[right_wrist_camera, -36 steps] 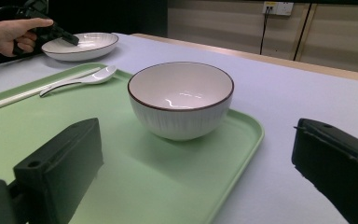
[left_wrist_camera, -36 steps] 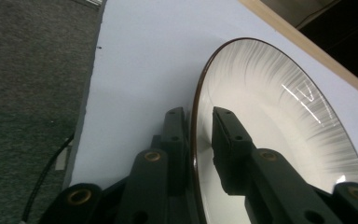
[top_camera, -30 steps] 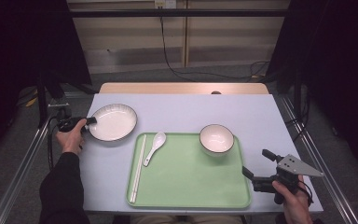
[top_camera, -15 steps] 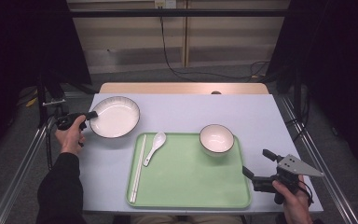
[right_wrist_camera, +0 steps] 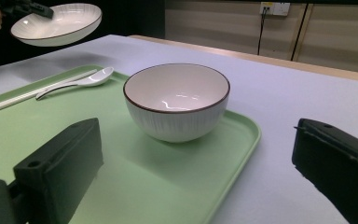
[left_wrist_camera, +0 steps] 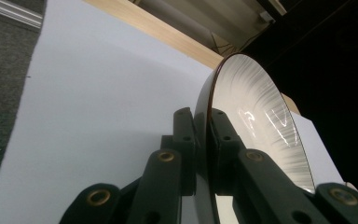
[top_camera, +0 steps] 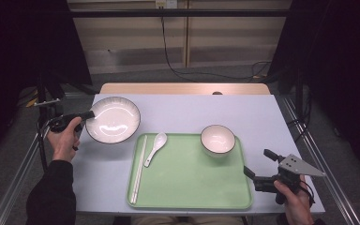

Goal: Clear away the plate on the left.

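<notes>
The left gripper (top_camera: pixel 86 115) has its jaws clamped on the rim of a wide white plate (top_camera: pixel 113 119) with a dark edge; in the left gripper view the two jaws press the plate (left_wrist_camera: pixel 256 126) rim from both sides. From the right gripper view the plate (right_wrist_camera: pixel 58 23) hangs clear above the table, tilted slightly. The person's left hand (top_camera: pixel 64 138) grips the tool at the table's left edge.

The right gripper (top_camera: pixel 258 170) hovers at the tray's right near corner, jaws spread wide and holding nothing, aimed toward a white bowl (right_wrist_camera: pixel 176 100) with a brown rim.

The bowl stands upright on the far right part of a pale green tray (top_camera: pixel 192 187). A white ceramic spoon (top_camera: pixel 155 147) and a pair of white chopsticks (top_camera: pixel 138 168) lie on the tray's left part. The tray rests on a light lavender tabletop (top_camera: pixel 178 110) with a wooden far edge. Beyond are pale wall panels, a hanging black cable (top_camera: pixel 168 51) and grey floor.
</notes>
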### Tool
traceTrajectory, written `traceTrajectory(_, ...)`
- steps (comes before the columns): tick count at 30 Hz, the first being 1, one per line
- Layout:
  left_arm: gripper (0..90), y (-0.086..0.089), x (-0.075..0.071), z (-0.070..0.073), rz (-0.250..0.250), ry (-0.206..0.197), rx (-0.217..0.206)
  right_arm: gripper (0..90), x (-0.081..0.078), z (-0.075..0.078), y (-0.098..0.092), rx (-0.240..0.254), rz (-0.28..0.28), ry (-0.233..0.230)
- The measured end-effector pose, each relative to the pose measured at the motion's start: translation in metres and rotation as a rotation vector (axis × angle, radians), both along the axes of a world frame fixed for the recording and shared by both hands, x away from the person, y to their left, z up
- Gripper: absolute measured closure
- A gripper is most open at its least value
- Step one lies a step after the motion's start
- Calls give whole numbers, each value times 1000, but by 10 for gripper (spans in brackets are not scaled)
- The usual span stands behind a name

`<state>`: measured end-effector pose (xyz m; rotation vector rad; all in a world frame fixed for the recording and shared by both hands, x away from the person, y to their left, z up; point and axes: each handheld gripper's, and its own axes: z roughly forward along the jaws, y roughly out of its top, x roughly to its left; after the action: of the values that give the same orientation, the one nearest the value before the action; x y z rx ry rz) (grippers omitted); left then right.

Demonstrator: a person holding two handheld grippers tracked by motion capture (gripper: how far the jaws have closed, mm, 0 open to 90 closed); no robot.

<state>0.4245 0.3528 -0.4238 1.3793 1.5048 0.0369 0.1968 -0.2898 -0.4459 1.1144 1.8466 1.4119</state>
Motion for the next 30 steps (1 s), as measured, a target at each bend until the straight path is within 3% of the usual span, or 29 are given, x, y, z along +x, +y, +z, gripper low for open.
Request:
traceTrajectory(21, 836, -37, -31, 13, -99, -31, 37, 17, 0, 2, 2, -3, 1, -3)
traceTrajectory(30, 836, -58, -46, 17, -155, -44, 24, 17, 0, 2, 3, -7, 3, -7)
